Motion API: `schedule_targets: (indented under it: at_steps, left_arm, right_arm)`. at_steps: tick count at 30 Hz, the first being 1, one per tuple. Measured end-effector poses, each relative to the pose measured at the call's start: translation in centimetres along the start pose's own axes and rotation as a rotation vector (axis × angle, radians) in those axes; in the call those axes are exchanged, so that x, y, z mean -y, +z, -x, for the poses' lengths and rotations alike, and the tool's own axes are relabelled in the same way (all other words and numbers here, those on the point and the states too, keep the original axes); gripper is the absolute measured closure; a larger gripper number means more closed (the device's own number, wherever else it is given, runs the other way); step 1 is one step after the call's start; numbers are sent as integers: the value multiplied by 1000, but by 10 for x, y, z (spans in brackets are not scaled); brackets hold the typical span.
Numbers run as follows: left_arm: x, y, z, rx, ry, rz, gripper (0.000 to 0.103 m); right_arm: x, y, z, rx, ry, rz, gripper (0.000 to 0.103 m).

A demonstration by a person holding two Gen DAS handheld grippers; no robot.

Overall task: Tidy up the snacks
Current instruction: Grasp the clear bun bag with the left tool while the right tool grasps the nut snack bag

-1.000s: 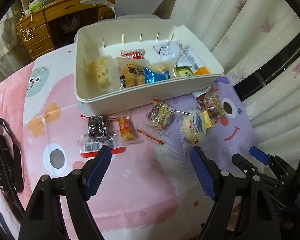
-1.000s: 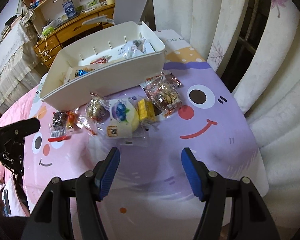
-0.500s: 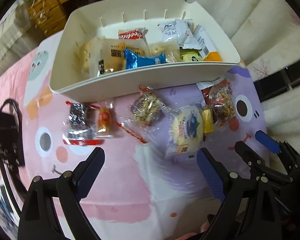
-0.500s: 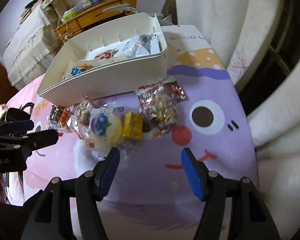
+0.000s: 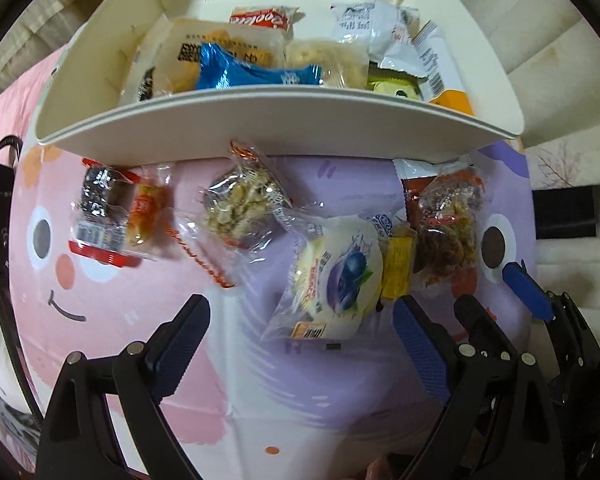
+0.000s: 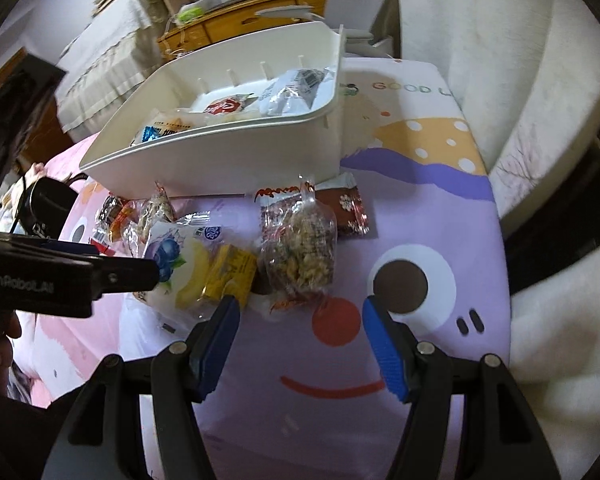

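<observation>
From my left camera the bin (image 5: 284,128) loses its far wall at the top edge, and its near wall hides the lower halves of the packets inside. The red pack (image 5: 416,188) slips partly under the bin's rim. In my right view the left tool (image 6: 60,276) covers part of the blueberry bun (image 6: 172,256), and the dark snack (image 6: 108,212) is too small to read.

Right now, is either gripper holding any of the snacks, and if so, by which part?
Nothing is held. The left gripper and right gripper are both open, poised above the cloth short of the blueberry bun packet.
</observation>
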State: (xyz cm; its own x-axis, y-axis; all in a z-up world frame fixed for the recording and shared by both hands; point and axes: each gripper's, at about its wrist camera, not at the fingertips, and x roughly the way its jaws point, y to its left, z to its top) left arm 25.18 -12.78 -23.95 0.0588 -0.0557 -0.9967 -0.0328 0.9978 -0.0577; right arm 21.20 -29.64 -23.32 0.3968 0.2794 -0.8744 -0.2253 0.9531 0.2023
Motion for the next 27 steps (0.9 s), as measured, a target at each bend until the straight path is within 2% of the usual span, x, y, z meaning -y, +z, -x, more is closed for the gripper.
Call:
schedule_targets:
  at_steps: [9,15,17,21,27]
  left_arm:
    - [-1,7,-27,-38,-19,117,21]
    - [6,7,-36,-32,-57,138,40]
    - [14,8,-41,-22,-72,142,45]
    - [26,12,-47,-2,-80,155,50]
    - [23,8,-48,17,-82,159,58]
  right_arm:
    - [4,7,-25,-18,66,68,39]
    - [8,8,-33,-16,86,72,40]
    - [8,9,-35,-11,94,73,43]
    - [6,11,-41,-18,103,89,54]
    - [8,13,-42,-9,121,93,59]
